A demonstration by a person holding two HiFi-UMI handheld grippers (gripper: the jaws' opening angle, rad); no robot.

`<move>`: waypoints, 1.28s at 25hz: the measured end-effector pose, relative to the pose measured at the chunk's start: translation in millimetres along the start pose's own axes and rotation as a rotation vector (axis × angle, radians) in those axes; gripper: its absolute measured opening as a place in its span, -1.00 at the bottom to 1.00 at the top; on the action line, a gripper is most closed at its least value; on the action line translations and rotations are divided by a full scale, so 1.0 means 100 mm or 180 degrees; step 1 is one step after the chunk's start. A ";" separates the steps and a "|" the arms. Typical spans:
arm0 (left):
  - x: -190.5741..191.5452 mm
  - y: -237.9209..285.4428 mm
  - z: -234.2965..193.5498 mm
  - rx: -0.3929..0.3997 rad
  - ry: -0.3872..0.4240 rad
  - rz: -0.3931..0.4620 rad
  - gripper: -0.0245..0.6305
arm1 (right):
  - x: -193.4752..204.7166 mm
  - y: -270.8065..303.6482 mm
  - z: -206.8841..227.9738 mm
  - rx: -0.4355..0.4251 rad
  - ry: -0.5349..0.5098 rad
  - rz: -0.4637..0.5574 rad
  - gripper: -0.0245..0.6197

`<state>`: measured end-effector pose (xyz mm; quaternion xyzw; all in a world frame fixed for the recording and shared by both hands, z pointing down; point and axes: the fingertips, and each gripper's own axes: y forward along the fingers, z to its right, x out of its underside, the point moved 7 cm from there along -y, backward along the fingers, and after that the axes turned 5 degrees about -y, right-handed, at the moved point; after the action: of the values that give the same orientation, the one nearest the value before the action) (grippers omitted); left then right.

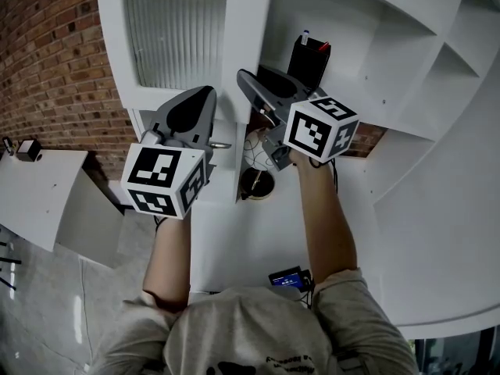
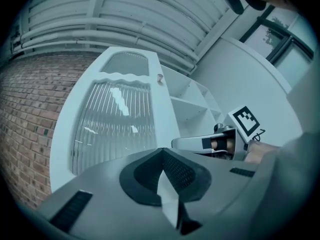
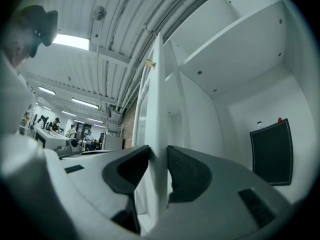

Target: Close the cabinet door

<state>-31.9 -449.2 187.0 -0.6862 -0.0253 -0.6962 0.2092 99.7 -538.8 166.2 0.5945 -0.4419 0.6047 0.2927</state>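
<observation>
Right gripper (image 3: 158,153) of mine pinched the free edge of the white cabinet door (image 3: 156,94), one pad on each face, at the centre of its frame. My left gripper (image 2: 161,153), jaws pressed together and empty, hovered before the door's ribbed glass panel (image 2: 112,124). The door stood open, with shelves (image 3: 235,39) exposed at the right. I judged that the swing shut was not yet done.

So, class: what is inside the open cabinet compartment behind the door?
A black pouch with two pens leans at the back wall. The door, between the jaws of the right gripper, hides whatever lies left of it.
</observation>
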 end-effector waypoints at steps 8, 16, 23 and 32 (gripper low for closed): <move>0.05 0.15 -0.07 0.0112 0.0016 -0.0087 -0.90 | 0.02 0.09 0.18 -0.0096 0.0018 -0.0032 -0.52; 0.15 0.24 -0.13 0.0187 -0.0001 -0.0155 -0.90 | 0.05 0.16 0.34 -0.0213 0.0060 -0.0055 -0.52; 0.20 0.27 -0.19 0.0193 -0.0006 -0.0188 -0.90 | 0.04 0.15 0.32 -0.0024 -0.0072 -0.0049 -0.51; 0.21 0.28 -0.22 0.0210 -0.0019 -0.0180 -0.90 | 0.00 0.11 0.18 0.0582 -0.0646 -0.0211 -0.41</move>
<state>-42.6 -486.8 198.7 -0.6801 -0.0682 -0.6985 0.2119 98.0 -559.7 161.9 0.6911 -0.3924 0.5692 0.2108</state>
